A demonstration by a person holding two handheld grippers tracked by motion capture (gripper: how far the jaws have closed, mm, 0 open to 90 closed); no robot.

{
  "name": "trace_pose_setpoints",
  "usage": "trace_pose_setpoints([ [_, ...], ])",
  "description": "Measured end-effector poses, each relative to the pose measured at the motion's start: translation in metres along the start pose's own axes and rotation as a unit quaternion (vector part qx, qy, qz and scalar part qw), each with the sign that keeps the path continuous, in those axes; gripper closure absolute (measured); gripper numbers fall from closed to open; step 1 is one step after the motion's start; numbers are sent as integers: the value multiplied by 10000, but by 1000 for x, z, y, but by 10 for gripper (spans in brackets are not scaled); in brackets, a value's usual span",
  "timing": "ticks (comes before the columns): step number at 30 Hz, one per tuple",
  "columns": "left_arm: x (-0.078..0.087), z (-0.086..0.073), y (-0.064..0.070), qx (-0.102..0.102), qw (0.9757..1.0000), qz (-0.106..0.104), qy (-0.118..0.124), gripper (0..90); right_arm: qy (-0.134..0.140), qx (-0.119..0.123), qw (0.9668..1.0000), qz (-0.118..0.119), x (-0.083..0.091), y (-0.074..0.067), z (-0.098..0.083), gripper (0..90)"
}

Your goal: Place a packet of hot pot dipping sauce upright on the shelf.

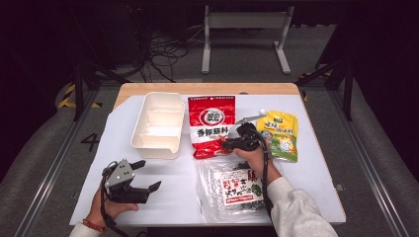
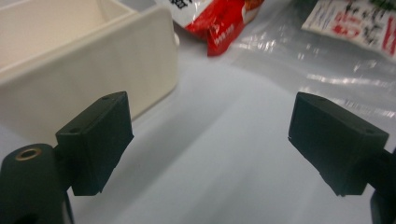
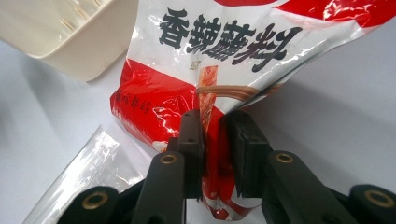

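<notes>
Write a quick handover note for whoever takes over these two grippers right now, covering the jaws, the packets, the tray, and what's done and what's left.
Right gripper: jaws pinched on the lower edge of the red sauce packet, which lies on the table beside the white divided tray.
Left gripper: jaws wide open, nothing between them, near the tray's front corner.
Yellow pouch lies right of the red packet; the clear snack bag lies in front, under the right forearm.
Done: red packet gripped. The tray holds nothing.
Left: probably lift the red packet into the tray, then the other two packets.
</notes>
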State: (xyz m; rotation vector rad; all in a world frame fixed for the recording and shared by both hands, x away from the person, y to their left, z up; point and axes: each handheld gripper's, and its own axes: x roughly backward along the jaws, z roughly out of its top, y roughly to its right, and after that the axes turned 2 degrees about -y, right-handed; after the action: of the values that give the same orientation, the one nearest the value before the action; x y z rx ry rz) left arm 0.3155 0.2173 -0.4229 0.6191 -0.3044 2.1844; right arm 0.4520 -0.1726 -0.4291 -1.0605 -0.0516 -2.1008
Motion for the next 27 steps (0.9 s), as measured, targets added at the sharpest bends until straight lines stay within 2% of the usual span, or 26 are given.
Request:
trace_pose_setpoints([
  [2, 0, 9, -1, -4, 10000, -74, 66, 139, 57, 39, 10000, -10, 3, -2, 0, 758],
  [4, -2, 16, -2, -26, 9999, -59, 99, 132, 122, 115, 9999, -5, 7, -3, 0, 760],
  [9, -12, 32, 0, -125, 9997, -185, 63, 123, 358, 252, 9990, 60, 19, -10, -2, 760],
  [11, -17, 37, 0, -56, 9996, -277, 91, 121, 461, 362, 9983, 35, 25, -14, -4, 761],
  [14, -23, 46, 2, -18, 9991, -380, 159, 116, 663, 542, 9963, 116, 35, -17, -9, 761],
  [16, -25, 49, 3, -13, 9989, -425, 172, 115, 738, 574, 9955, 142, 40, -18, -12, 761],
  [18, -29, 56, 7, -49, 9985, -494, 226, 112, 849, 690, 9940, 36, 47, -21, -16, 761],
  [21, -39, 67, 12, -105, 9978, -599, 249, 101, 1090, 736, 9912, 115, 59, -20, -24, 761],
  [25, -54, 82, 14, -37, 9955, -920, 239, 77, 1284, 957, 9868, 225, 72, -28, -32, 761],
  [27, -59, 90, 15, -56, 9951, -954, 241, 77, 1350, 1024, 9852, 247, 75, -33, -35, 761],
])
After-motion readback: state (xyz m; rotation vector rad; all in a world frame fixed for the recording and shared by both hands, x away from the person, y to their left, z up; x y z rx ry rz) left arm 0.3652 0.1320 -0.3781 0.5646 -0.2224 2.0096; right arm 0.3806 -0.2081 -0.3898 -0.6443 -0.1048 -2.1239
